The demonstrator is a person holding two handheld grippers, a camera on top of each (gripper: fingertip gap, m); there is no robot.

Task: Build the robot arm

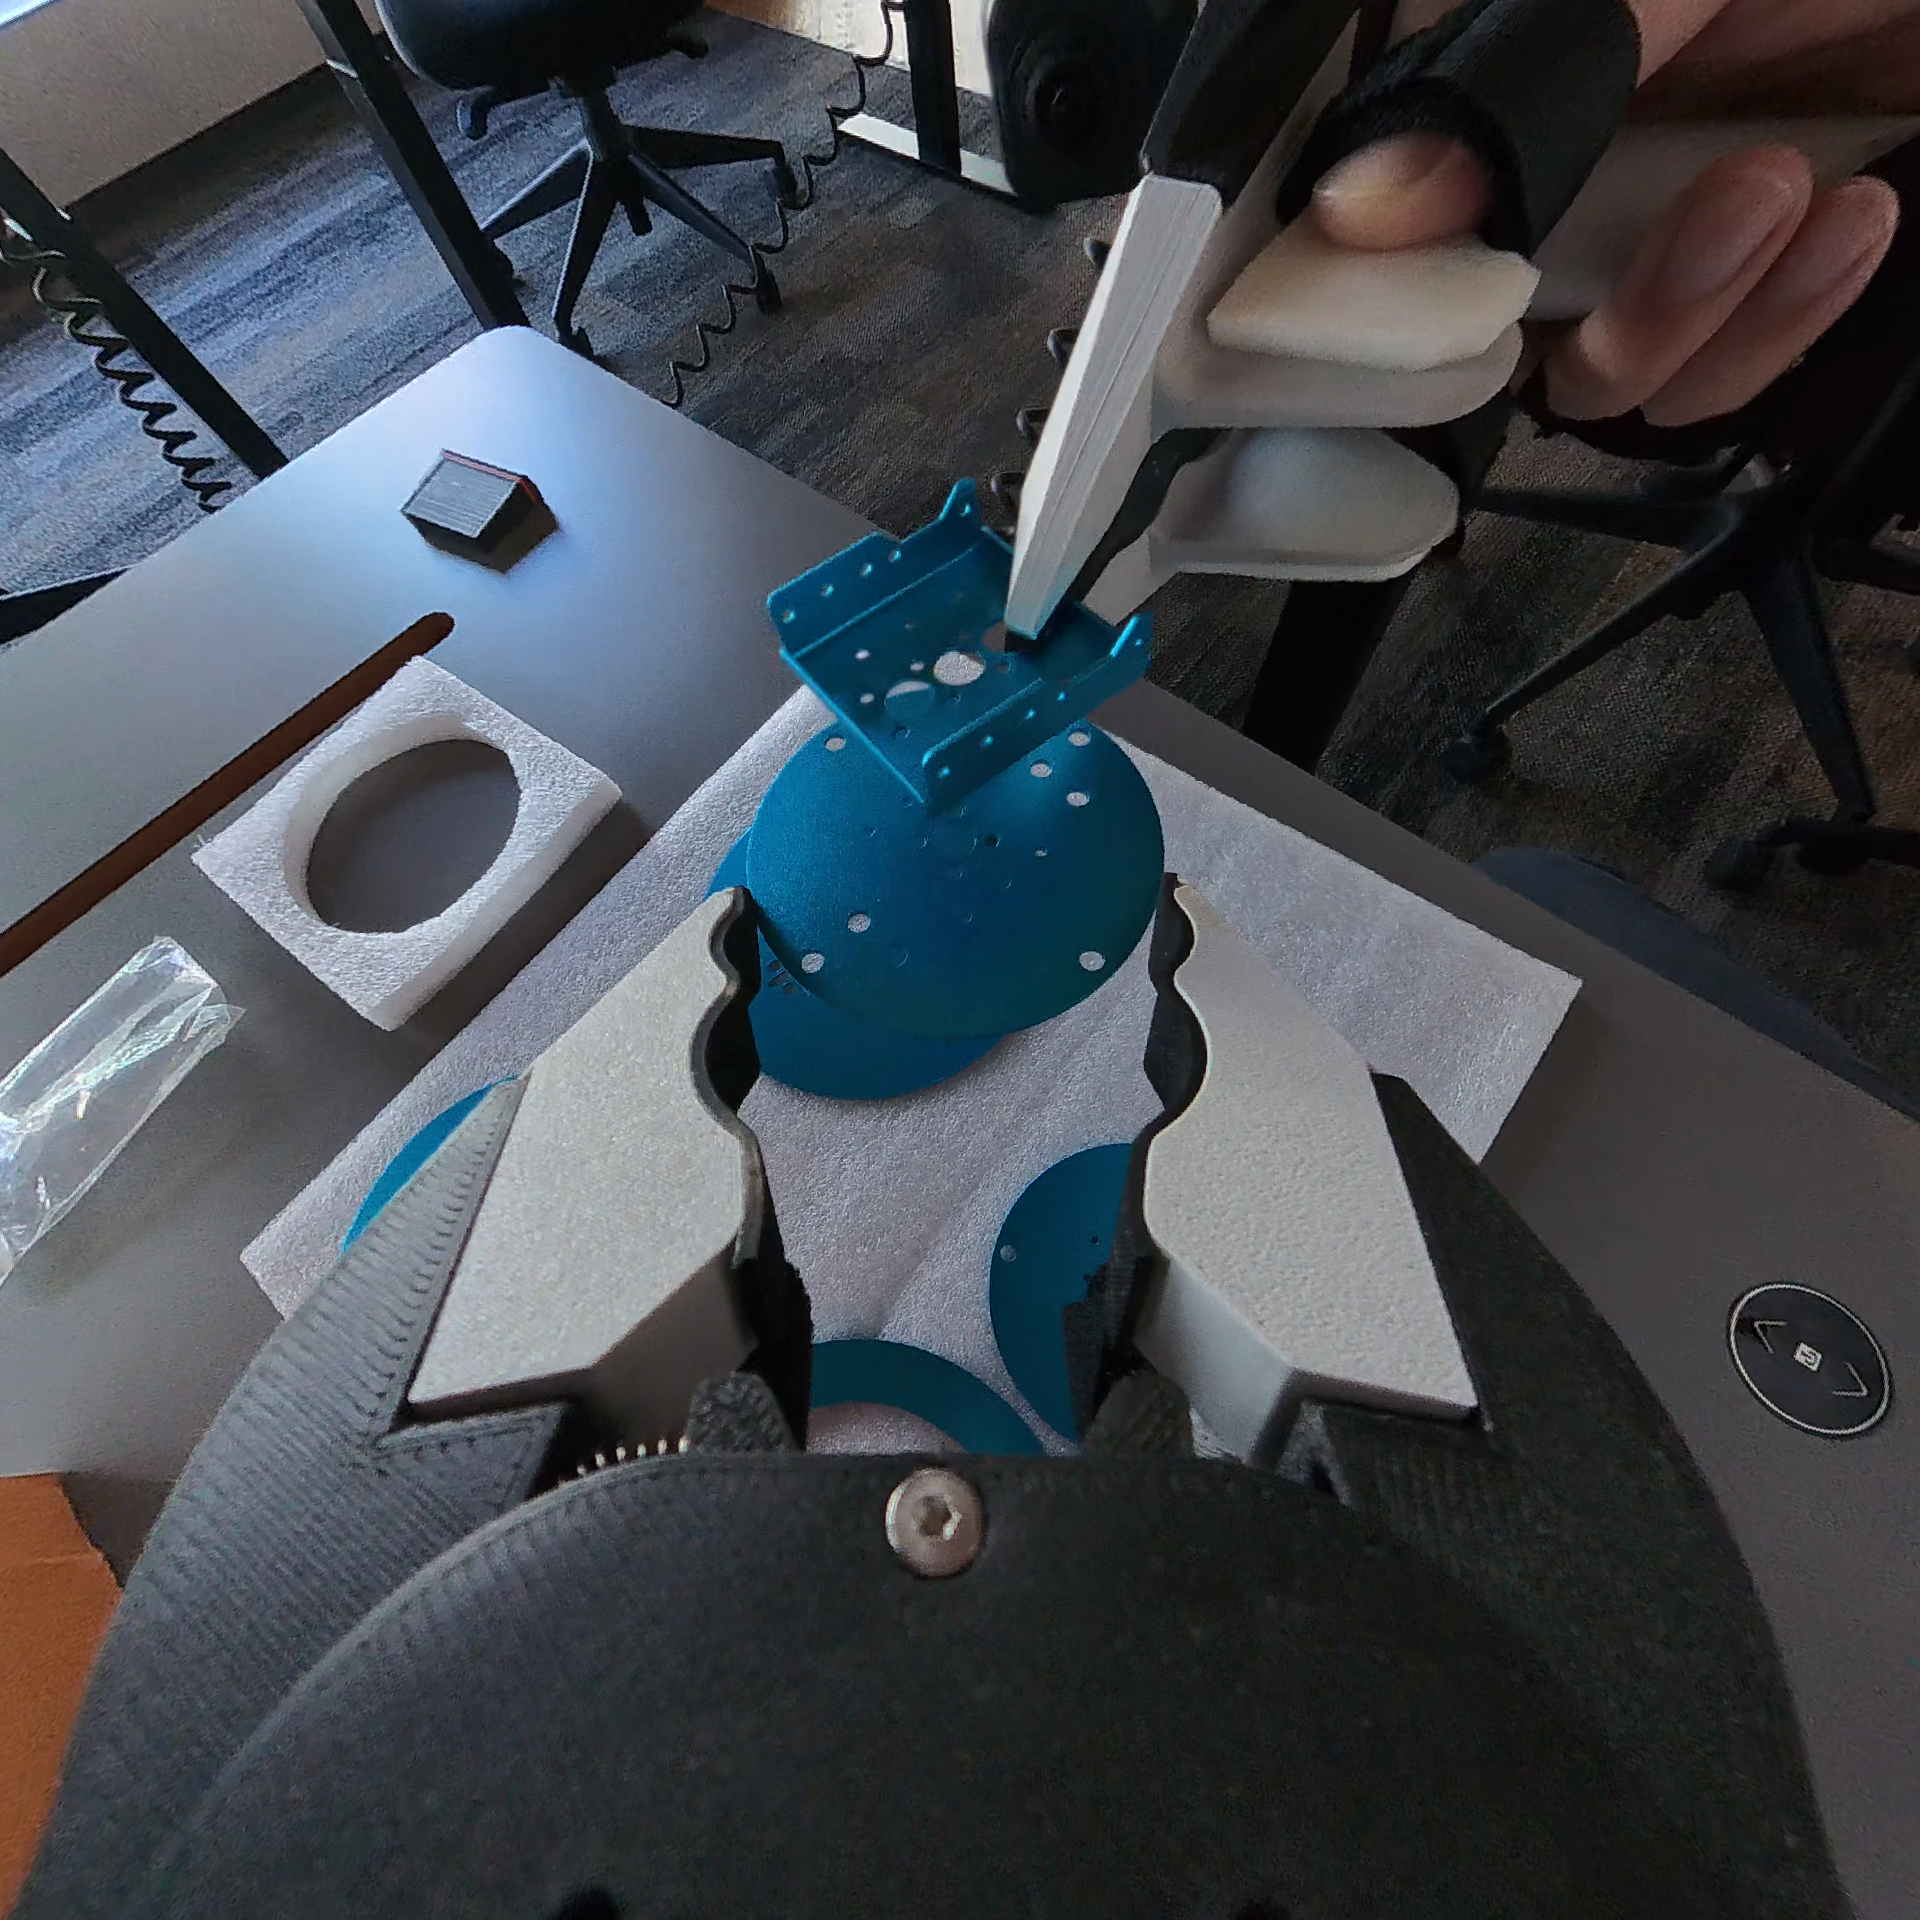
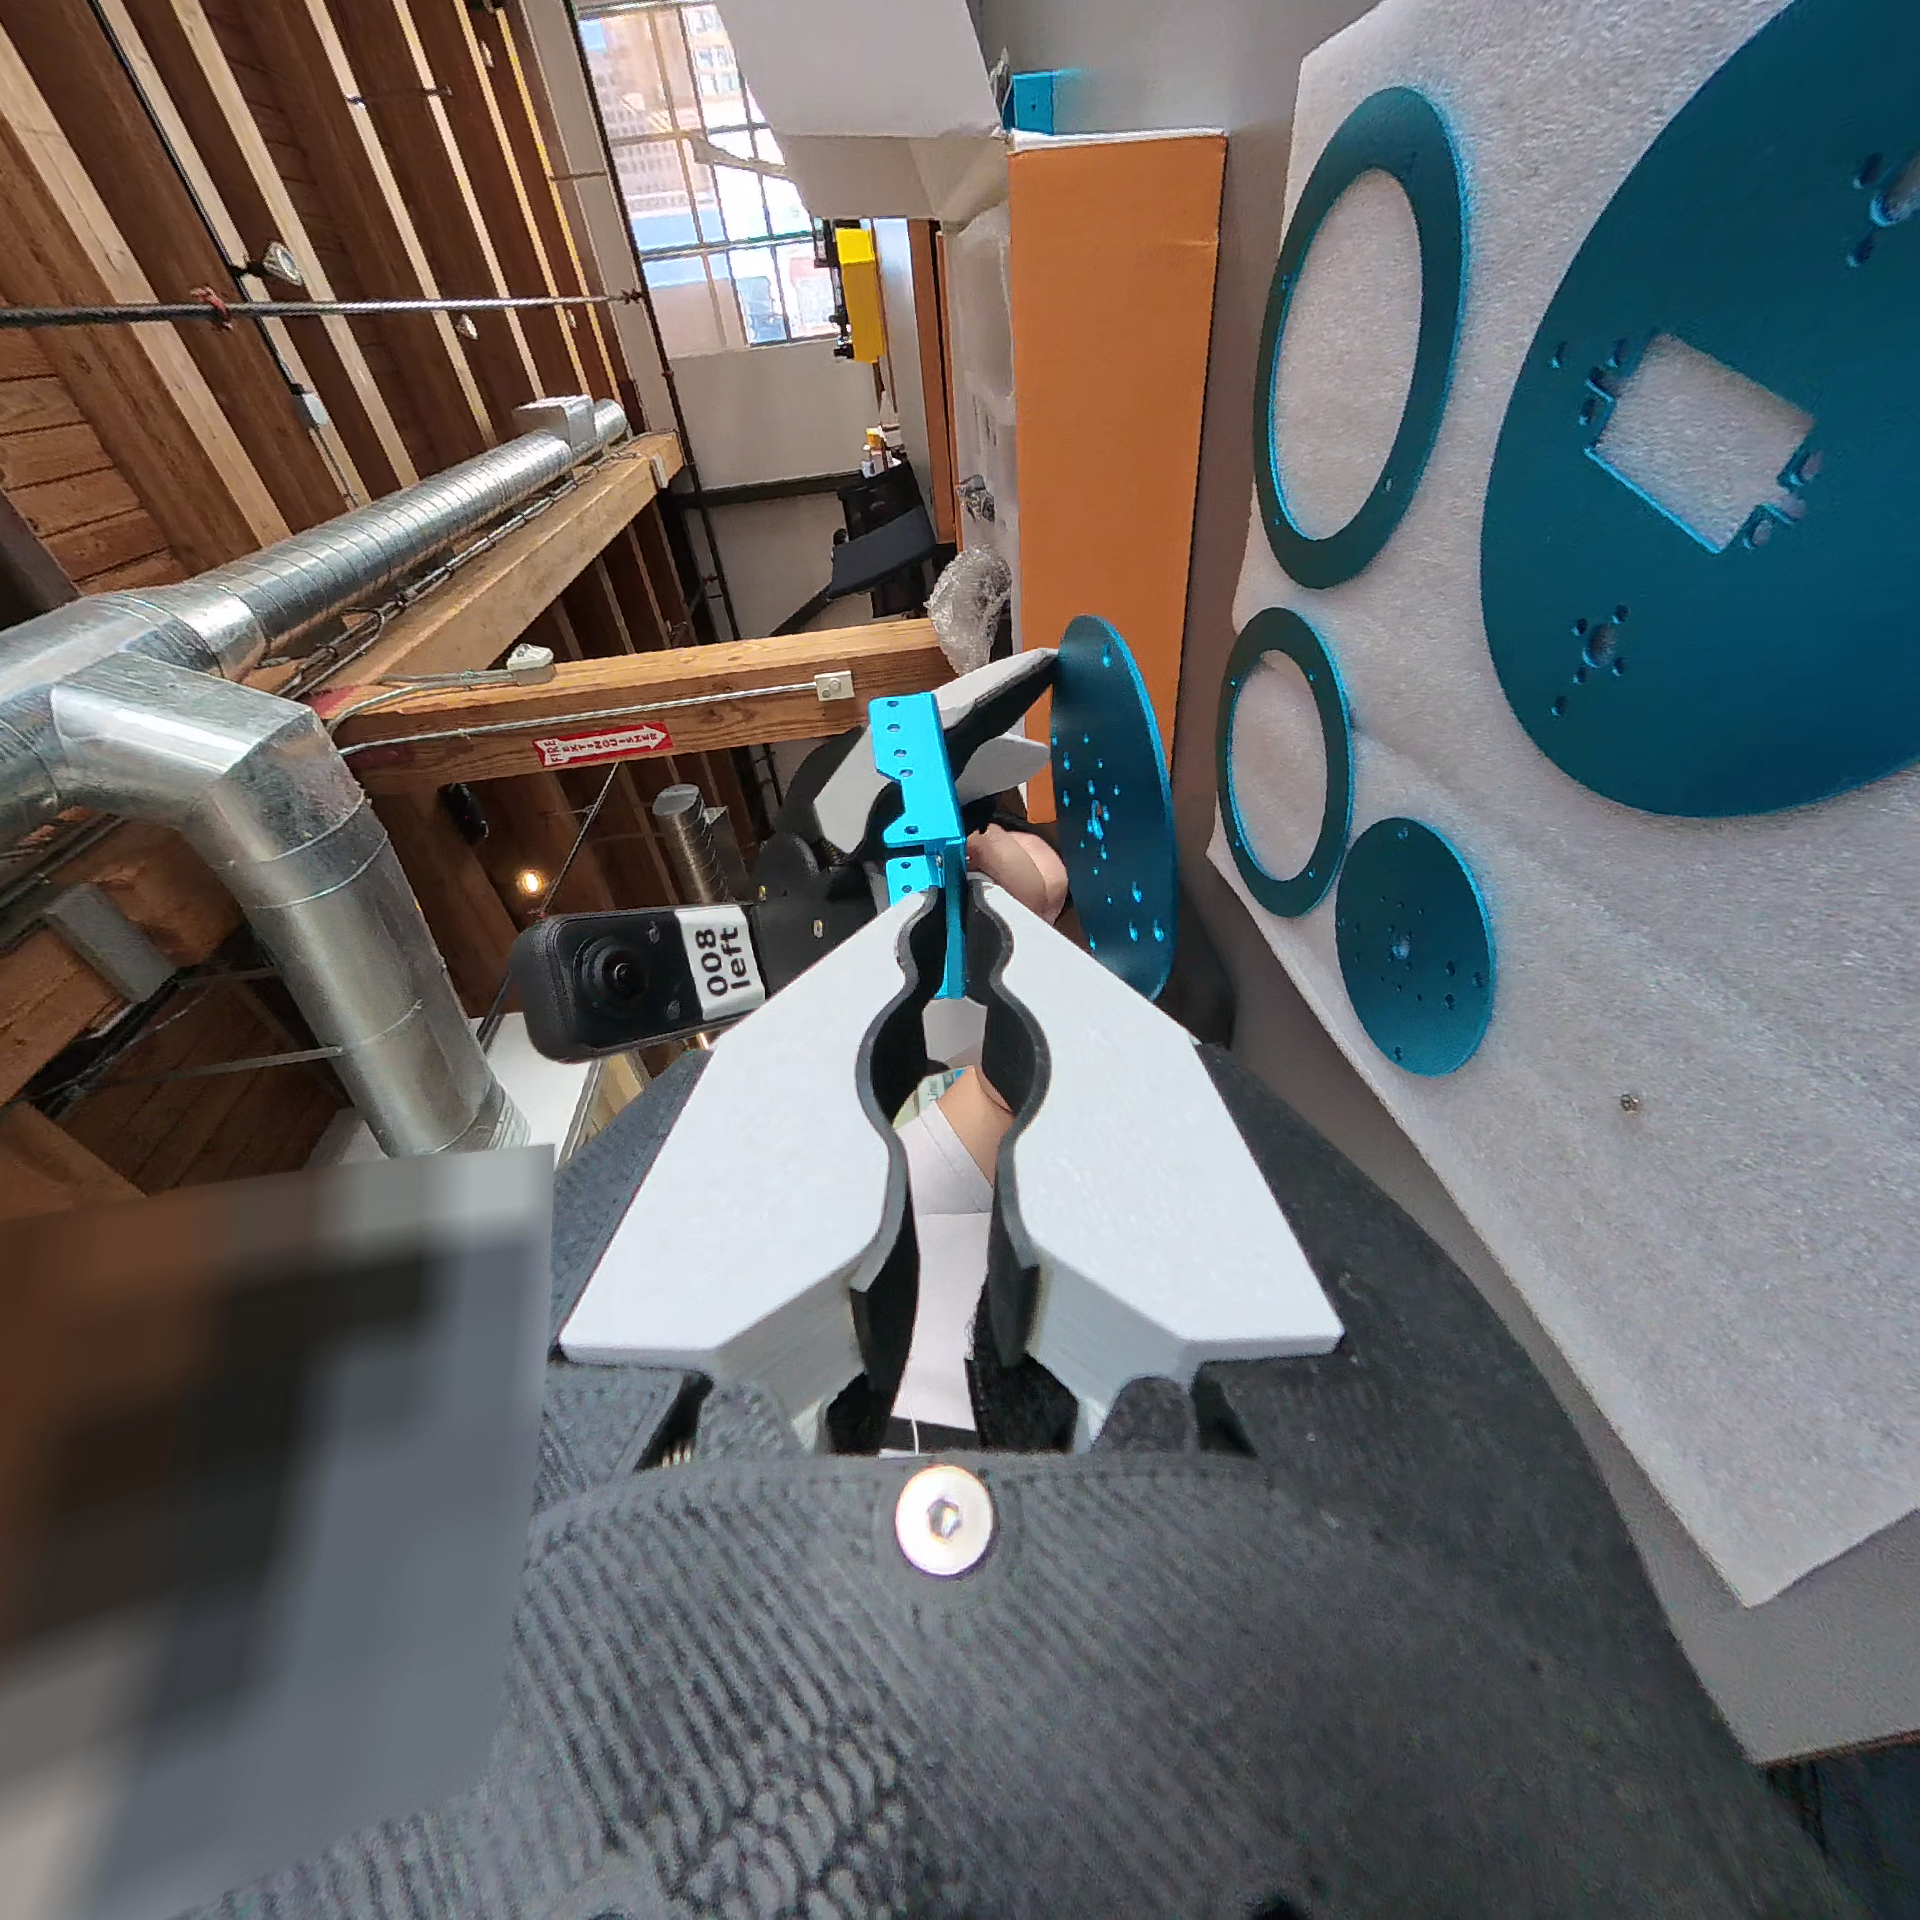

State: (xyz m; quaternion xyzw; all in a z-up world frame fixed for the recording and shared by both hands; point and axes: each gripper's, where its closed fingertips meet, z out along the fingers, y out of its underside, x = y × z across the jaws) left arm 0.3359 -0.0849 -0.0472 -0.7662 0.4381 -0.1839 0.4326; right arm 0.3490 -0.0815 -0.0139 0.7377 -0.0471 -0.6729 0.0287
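Grey bench [image 1: 312, 623] in an office with dark carpet and rolling chairs [image 1: 623, 135]; a white foam sheet [image 1: 1299, 935] lies across its middle.

The left gripper [image 1: 951, 925] stands wide open around a perforated blue disc [image 1: 935, 862], clasping it by the rim. The disc is tilted and raised clear of the foam. Contact at the right fingertip is hard to confirm. The right gripper [image 2: 951, 914] is nearly closed, its tips pinching one wall of a blue U-bracket [image 2: 920, 790]. In the left wrist view the bracket hangs at 12 o'clock, just above the disc and apart from it.

Both holds look thin to me: a rim clasp can let the disc pivot, and the bracket is caught only at the gripper's tips. Steady, level hands would suit them.

A second disc [image 1: 852, 1049] lies on the foam under the raised one. On the foam in the right wrist view, two blue rings [image 2: 1351, 332] sit at 1 o'clock, a large disc with a rectangular cutout [image 2: 1714, 540] at 2 and a small disc [image 2: 1413, 945] at 3. An orange box [image 2: 1112, 416] stands beyond them.

In the left wrist view, a foam square with a round hole [image 1: 416, 831] lies at 10 o'clock, a small black block [image 1: 473, 509] at 11 and a clear plastic bag [image 1: 94, 1070] at 9, all well apart from the grippers.
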